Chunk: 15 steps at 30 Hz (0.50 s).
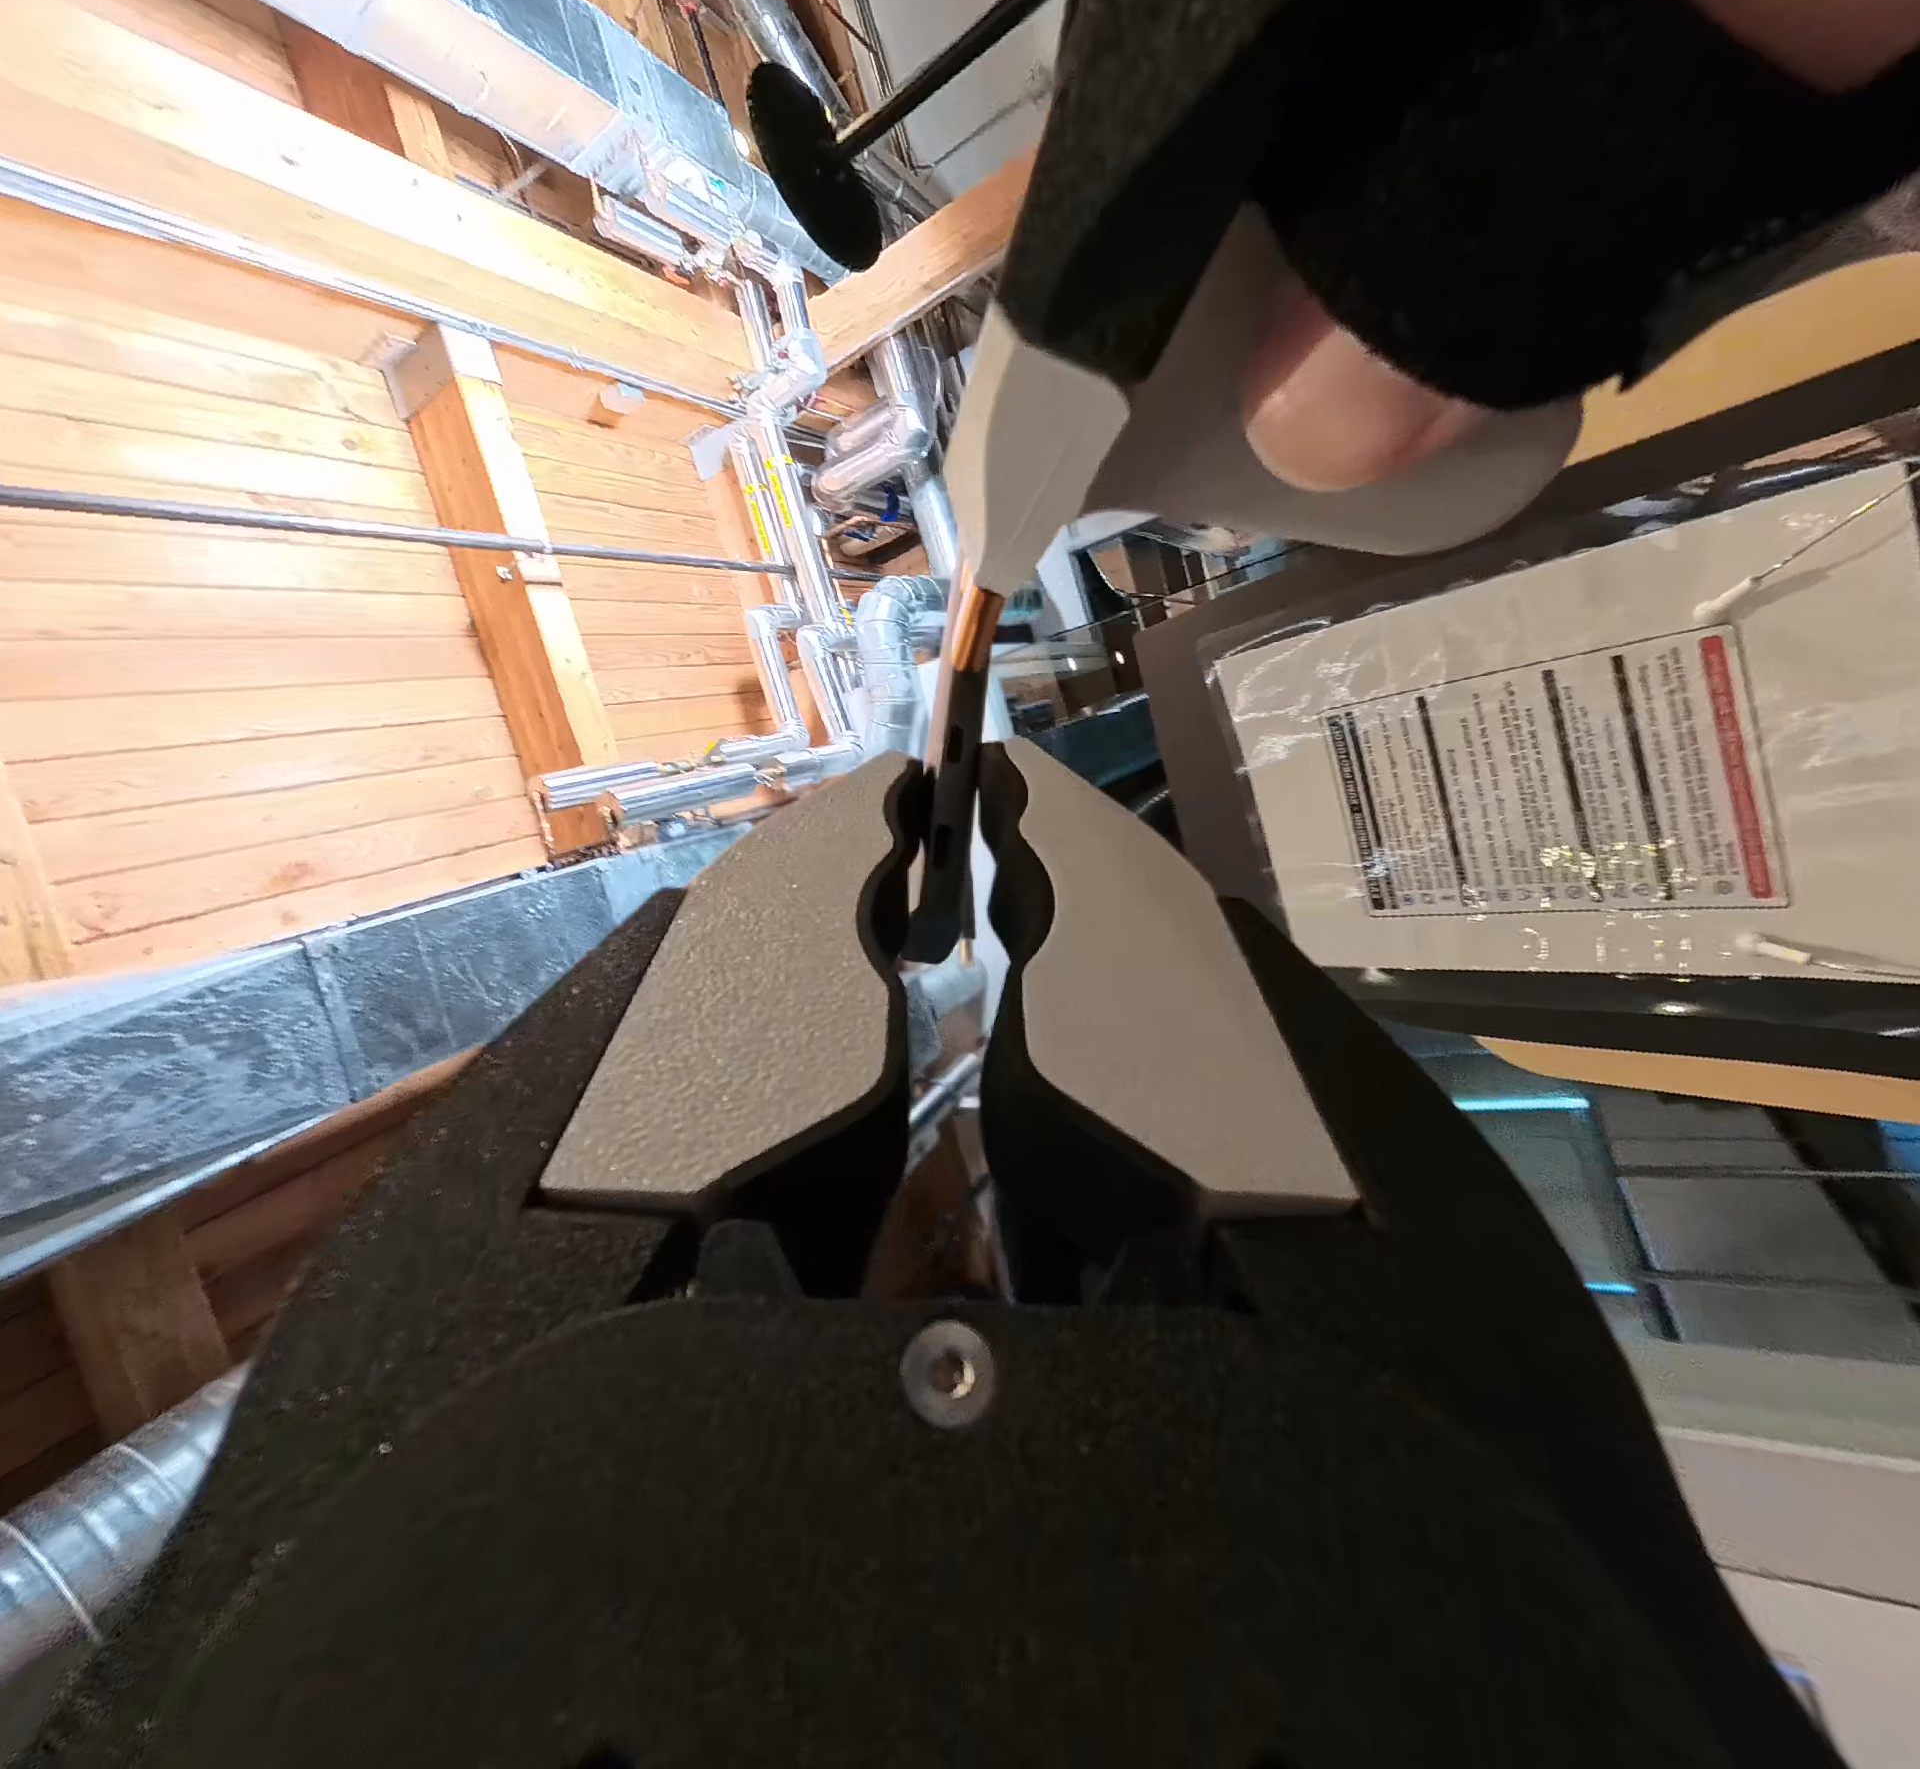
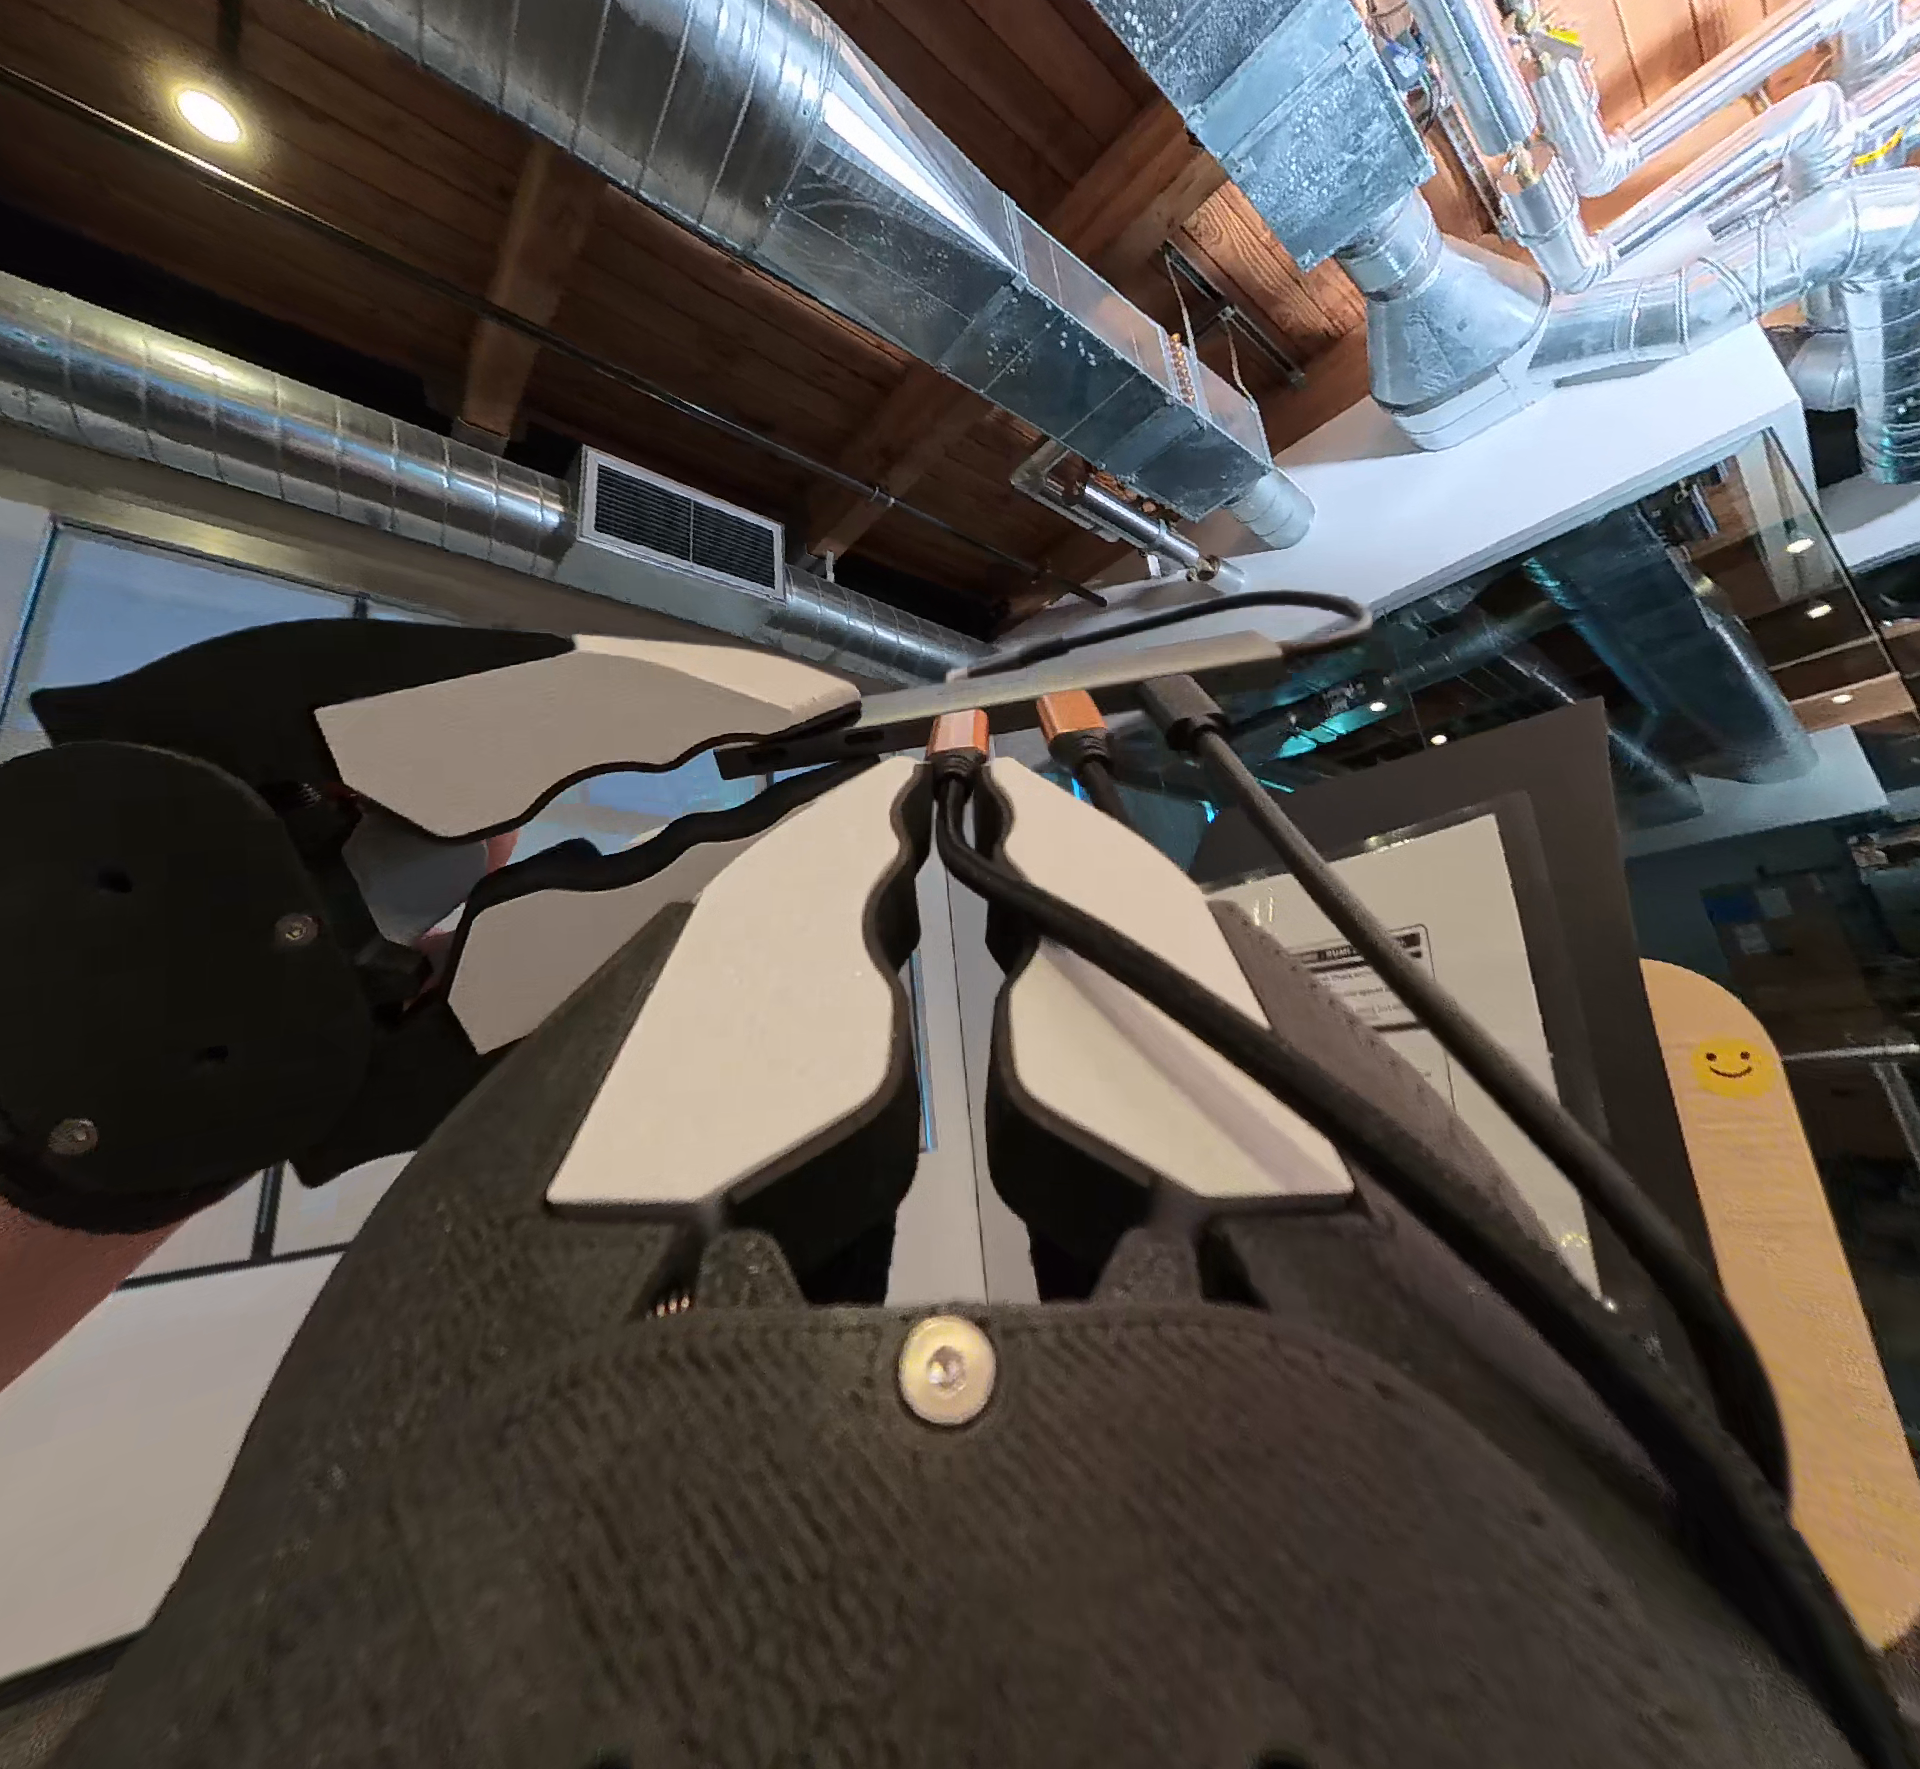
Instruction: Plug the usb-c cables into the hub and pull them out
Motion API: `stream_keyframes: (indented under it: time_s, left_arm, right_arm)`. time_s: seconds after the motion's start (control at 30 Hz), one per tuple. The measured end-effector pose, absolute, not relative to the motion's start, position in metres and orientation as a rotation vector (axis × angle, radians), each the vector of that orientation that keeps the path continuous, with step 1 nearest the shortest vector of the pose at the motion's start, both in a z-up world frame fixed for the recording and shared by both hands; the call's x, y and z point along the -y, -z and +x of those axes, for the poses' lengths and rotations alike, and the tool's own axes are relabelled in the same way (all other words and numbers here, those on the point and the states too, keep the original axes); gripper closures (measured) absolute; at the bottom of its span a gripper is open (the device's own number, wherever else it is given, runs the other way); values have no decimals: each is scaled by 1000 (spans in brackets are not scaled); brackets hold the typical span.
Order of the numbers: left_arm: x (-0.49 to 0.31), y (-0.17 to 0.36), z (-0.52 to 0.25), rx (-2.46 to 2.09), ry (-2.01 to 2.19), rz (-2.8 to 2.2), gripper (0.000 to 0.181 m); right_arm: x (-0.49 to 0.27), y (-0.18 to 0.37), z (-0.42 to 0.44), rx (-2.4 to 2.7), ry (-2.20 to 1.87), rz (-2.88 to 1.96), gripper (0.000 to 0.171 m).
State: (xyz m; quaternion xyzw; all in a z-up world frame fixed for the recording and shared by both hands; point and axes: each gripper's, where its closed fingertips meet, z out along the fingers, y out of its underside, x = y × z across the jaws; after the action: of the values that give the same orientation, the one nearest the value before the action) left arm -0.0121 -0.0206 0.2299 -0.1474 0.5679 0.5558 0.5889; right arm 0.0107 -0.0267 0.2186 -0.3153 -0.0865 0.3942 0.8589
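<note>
Both grippers point up at the ceiling. The hub (image 2: 1091, 680) is a thin grey bar with its own black lead looping above it. My left gripper (image 1: 951, 769) is shut on one end of the hub (image 1: 948, 815), seen edge-on with its dark ports. In the right wrist view the left gripper (image 2: 831, 740) clamps the hub's left end. My right gripper (image 2: 954, 779) is shut on the cable just below a copper USB-C plug (image 2: 954, 734) seated in the hub. A second copper plug (image 2: 1070, 717) and a black plug (image 2: 1179, 706) sit in ports to its right. The right gripper (image 1: 982, 576) and the copper plug (image 1: 977, 623) show above the hub.
A black board with a white printed sheet (image 2: 1382, 971) stands to the right, also in the left wrist view (image 1: 1507, 753). A wooden piece with a yellow smiley sticker (image 2: 1730, 1065) is at far right. Metal ducts (image 2: 727, 109) and wood beams run overhead. My left and right fingertips are right by each other.
</note>
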Motion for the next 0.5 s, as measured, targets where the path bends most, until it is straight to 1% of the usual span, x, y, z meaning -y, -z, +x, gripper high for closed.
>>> stream_keyframes:
  time_s: [0.33, 0.5]
  left_arm:
    - [49, -245, 10, -1418, -1442, -131, 172]
    - [69, -255, 26, -1359, -1450, -47, 171]
  right_arm:
    - [50, -230, 29, 169, -918, -458, 164]
    - [70, -238, 44, 138, -915, -361, 164]
